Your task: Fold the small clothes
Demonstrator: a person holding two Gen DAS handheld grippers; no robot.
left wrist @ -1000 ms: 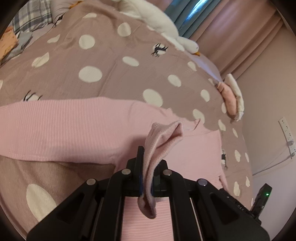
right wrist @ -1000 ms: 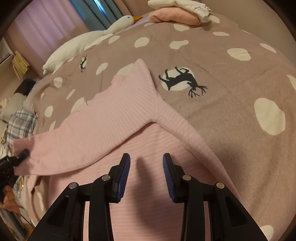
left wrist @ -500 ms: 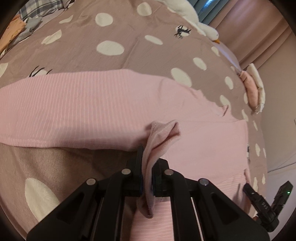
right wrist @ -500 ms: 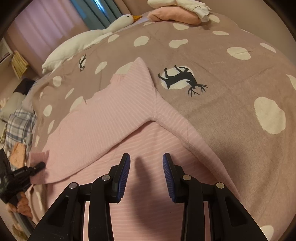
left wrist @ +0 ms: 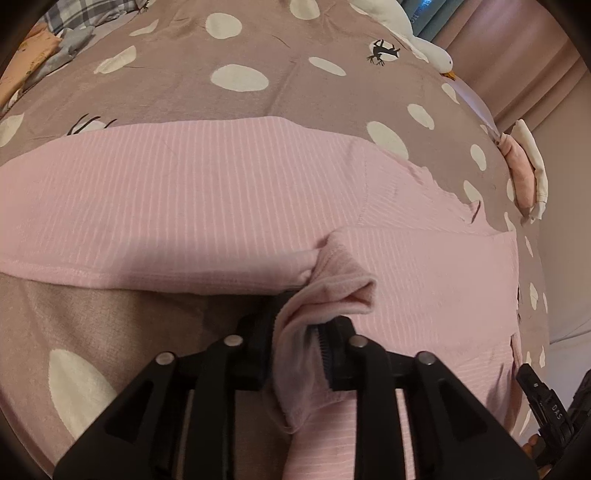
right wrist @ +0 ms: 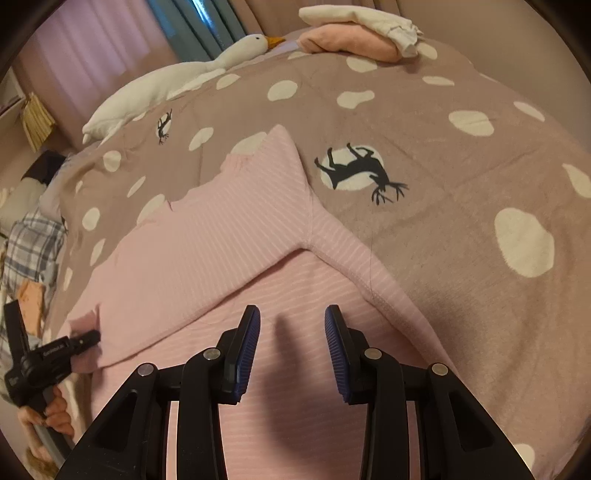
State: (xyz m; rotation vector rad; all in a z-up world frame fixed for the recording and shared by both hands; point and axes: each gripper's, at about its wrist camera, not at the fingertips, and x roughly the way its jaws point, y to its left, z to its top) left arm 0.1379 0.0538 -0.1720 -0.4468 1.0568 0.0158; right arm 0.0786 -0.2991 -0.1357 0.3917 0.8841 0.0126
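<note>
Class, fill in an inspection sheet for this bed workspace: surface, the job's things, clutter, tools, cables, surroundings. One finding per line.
Surface: spotted brown bedspread with deer prints.
Job's things: pink striped top lying flat, one sleeve folded across; its cuff bunched.
Clutter: folded clothes pile, goose plush, checked cloth.
Tools: left tool opening, the cuff between its jaws; right tool open, nothing between them, above the top.
Cables: nothing seen.
Surroundings: curtains.

- The pink top (right wrist: 207, 254) is ribbed knit cloth with fine pale stripes, matt; its cuff (left wrist: 332, 291) looks fleecy inside.
- The spotted bedspread (right wrist: 443, 155) is soft, matt, slightly napped fabric.
- The right gripper (right wrist: 291, 332) is matt black plastic with ridged blue pads (right wrist: 249, 347) and shiny metal pins.
- The plush goose (right wrist: 177, 81) is smooth white cloth.
</note>
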